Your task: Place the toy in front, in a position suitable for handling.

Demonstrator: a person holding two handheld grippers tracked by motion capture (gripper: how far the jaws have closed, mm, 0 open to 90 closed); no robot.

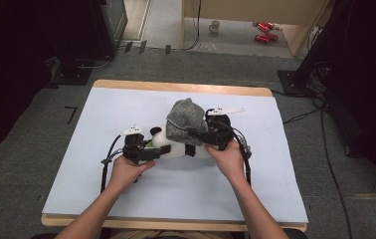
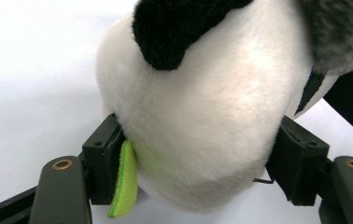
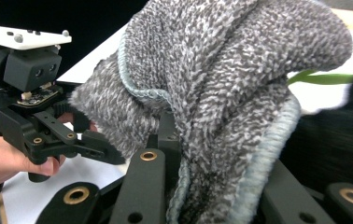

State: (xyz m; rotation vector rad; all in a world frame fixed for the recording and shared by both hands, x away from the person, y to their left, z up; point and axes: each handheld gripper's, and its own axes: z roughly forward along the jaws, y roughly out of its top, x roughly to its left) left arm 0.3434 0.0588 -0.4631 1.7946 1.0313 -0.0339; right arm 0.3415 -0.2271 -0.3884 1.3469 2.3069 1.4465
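A black-and-white plush panda (image 1: 176, 149) lies in the middle of the white table cover (image 1: 126, 199). A grey knit hat (image 1: 186, 119) sits over its far end. My left gripper (image 1: 158, 151) is shut on the panda from the left. In the left gripper view its pads (image 2: 107, 158) press into both sides of the white plush (image 2: 202, 116), beside a green tag (image 2: 124, 182). My right gripper (image 1: 198, 134) comes in from the right and is shut on the hat. The right gripper view has the hat's knit rim (image 3: 221, 84) pinched between my right gripper's jaws (image 3: 212, 186), with my left gripper (image 3: 39, 121) farther off.
The table's wooden edge (image 1: 176, 87) borders the cover. On the floor beyond stand a mug (image 1: 215, 26) and red cans (image 1: 265, 31). Dark equipment flanks both sides, and cables (image 1: 325, 129) run over the carpet at right.
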